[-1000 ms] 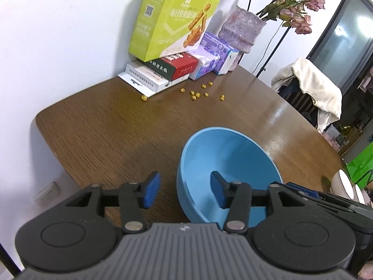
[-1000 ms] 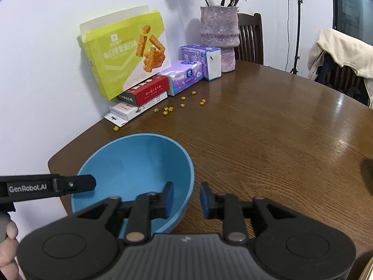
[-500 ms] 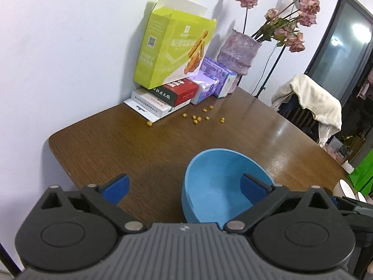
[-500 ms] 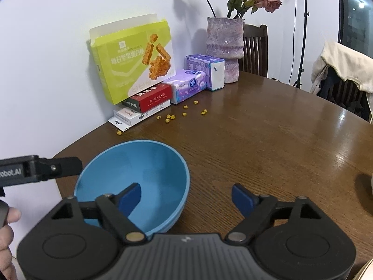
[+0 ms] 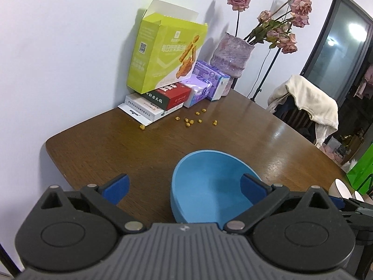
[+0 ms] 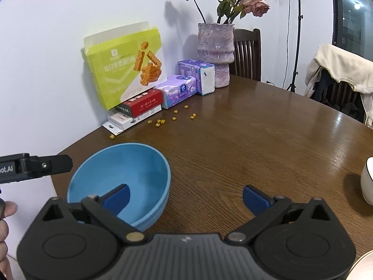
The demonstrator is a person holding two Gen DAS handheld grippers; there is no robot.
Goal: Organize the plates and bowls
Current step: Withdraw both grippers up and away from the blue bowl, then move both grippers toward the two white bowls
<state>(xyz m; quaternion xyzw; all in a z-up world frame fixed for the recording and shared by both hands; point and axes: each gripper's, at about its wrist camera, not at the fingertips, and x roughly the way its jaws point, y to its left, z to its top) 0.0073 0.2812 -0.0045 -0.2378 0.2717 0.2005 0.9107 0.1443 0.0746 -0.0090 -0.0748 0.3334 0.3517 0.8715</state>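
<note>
One blue bowl (image 5: 209, 186), left wrist view: upright on the brown table (image 5: 139, 154), near its front edge. Left gripper (image 5: 184, 184): jaws fully spread, holding nothing; right pad over the bowl's rim, left pad over bare wood. Far edge by the wall: green snack box (image 5: 163, 53), stacked cartons, pink vase (image 5: 230, 58), scattered yellow crumbs (image 5: 193, 120).

Right wrist view: same bowl (image 6: 130, 172) near the table's left edge. Right gripper (image 6: 185, 198): jaws opening, nothing gripped; left pad inside the bowl, right pad over wood. White cup (image 6: 367, 182) at the right edge.
</note>
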